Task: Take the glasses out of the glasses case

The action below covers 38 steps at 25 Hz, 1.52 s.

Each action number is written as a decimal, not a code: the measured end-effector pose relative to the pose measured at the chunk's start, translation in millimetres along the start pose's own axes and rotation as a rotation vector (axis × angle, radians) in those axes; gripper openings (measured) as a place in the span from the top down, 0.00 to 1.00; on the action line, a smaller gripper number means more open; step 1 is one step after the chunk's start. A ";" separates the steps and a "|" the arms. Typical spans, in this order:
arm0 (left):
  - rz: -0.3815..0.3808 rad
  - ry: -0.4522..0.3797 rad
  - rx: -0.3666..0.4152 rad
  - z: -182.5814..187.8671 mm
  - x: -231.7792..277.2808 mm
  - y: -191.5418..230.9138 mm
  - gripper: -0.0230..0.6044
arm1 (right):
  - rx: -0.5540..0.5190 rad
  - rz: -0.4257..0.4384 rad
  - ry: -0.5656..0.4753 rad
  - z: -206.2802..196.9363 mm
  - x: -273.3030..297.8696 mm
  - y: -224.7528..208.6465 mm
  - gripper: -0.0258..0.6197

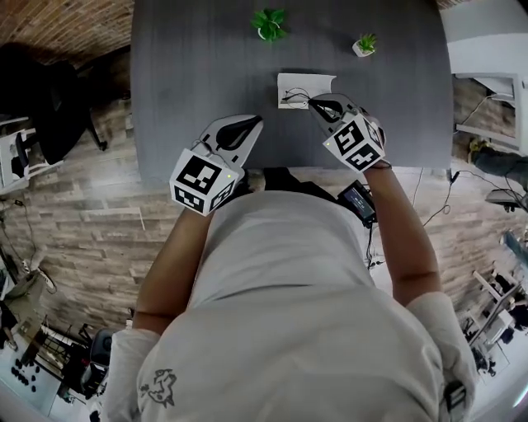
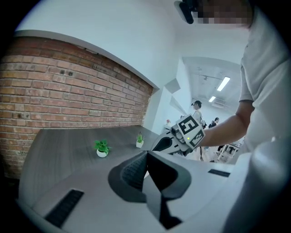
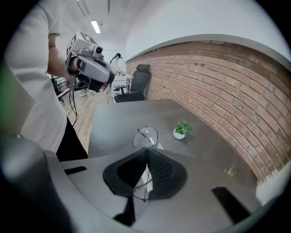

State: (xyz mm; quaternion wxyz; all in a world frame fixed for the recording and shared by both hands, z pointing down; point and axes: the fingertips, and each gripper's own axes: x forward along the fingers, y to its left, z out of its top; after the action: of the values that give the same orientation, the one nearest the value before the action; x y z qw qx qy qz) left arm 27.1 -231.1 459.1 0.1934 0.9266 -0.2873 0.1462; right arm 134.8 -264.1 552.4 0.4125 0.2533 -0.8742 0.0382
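Observation:
The white glasses case [image 1: 312, 83] lies on the grey table [image 1: 190, 74]. My right gripper [image 1: 314, 105] is at the case's near edge, shut on thin wire-framed glasses [image 1: 294, 100]. In the right gripper view one round lens [image 3: 145, 137] sticks out beyond the shut jaws, and a temple arm [image 3: 142, 184] runs back between them. A strip of the white case [image 3: 146, 172] shows under the jaws. My left gripper [image 1: 251, 122] hovers over the table's near edge, left of the case. It is shut with nothing in it [image 2: 146, 154].
Two small potted plants [image 1: 269, 24] [image 1: 364, 44] stand at the far side of the table. A black office chair [image 1: 49, 99] is off the table's left end, and a white desk [image 1: 495, 49] stands to the right. Brick wall lies beyond the table.

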 end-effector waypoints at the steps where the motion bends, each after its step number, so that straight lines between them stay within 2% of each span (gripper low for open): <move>1: -0.005 -0.005 0.008 2.2 -5.2 -1.2 0.94 | 0.016 -0.012 -0.010 4.3 -5.3 3.3 0.94; 14: -0.099 -0.056 0.107 11.7 -76.5 -23.9 0.95 | 0.185 -0.180 -0.133 49.2 -68.6 65.7 0.94; 26: -0.170 -0.056 0.178 -4.9 -125.7 -36.6 0.94 | 0.297 -0.364 -0.278 81.1 -116.5 114.5 0.94; 32: -0.206 -0.055 0.190 -10.8 -137.9 -50.5 0.95 | 0.310 -0.447 -0.346 89.9 -154.5 138.4 0.94; 38: -0.224 -0.061 0.194 -11.5 -135.1 -68.0 0.94 | 0.323 -0.480 -0.375 84.5 -181.6 151.6 0.94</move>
State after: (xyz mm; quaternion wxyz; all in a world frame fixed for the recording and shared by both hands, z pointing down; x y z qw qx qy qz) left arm -41.7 -110.1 399.0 0.1094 0.9712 -0.1725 0.1228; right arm 100.1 -81.0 384.0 0.1965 0.5164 -0.8329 0.0310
